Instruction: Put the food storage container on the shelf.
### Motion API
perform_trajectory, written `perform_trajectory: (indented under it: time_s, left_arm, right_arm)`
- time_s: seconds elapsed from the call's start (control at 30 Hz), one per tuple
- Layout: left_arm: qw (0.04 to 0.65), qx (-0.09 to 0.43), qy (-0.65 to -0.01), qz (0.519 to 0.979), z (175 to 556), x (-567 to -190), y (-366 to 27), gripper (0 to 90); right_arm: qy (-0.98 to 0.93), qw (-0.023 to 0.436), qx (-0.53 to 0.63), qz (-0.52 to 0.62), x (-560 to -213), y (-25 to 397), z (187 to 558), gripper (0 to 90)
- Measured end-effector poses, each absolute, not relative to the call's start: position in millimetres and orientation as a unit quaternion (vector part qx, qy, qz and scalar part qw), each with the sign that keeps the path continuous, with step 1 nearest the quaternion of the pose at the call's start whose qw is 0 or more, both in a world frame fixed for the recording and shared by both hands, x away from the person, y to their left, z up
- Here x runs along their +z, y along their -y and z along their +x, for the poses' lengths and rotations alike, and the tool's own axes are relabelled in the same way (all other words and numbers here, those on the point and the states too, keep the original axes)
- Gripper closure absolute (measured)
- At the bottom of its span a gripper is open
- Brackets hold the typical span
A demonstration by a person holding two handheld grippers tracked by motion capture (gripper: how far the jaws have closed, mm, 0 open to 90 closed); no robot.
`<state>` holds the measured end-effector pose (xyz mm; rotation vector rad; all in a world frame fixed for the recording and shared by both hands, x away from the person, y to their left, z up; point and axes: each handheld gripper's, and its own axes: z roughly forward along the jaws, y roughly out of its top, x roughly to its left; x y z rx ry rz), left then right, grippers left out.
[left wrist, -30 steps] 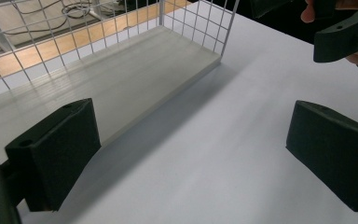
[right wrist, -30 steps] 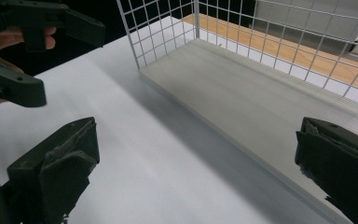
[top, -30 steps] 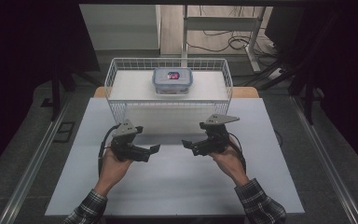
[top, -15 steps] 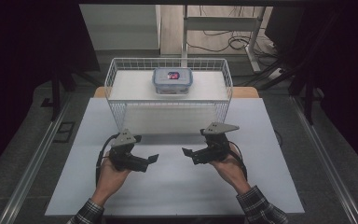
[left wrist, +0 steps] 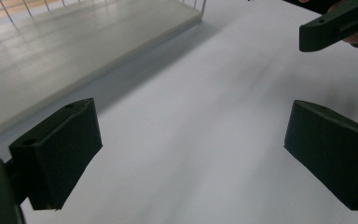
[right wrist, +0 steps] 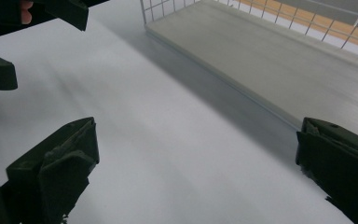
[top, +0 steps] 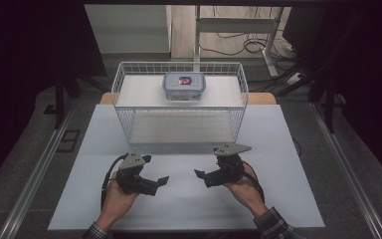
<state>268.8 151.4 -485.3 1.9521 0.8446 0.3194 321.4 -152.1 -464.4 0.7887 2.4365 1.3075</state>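
The clear plastic lidded container (top: pixel 184 85) sits at the far middle of the white wire basket (top: pixel 129 124), straight ahead of and well apart from both the left gripper (top: pixel 155 183) and right gripper (top: pixel 203 177), equally near, jaws apart and empty over the white surface (top: pixel 288 164).

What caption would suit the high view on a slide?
A person holds the open left gripper and open right gripper over a white table, before a wire basket containing a lidded food container.
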Motion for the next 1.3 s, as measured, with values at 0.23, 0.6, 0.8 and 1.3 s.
perform_trajectory:
  time_s: [0.23,0.6,0.8,1.3]
  left_arm:
    - [0.462,0.131,-0.342,0.808,259,-496,-149,3.0]
    - [0.453,0.135,-0.341,0.813,249,-503,-151,1.8]
    - [0.443,0.139,-0.34,0.818,243,-507,-154,1.7]
    - [0.432,0.145,-0.355,0.816,233,-511,-171,1.5]
  right_arm:
    - [-0.844,0.126,0.445,0.271,-473,151,313,0.0]
    - [-0.854,0.119,0.431,0.265,-485,152,301,0.0]
    - [-0.852,0.122,0.432,0.269,-486,158,295,0.0]
    - [-0.852,0.133,0.423,0.278,-489,177,285,0.0]
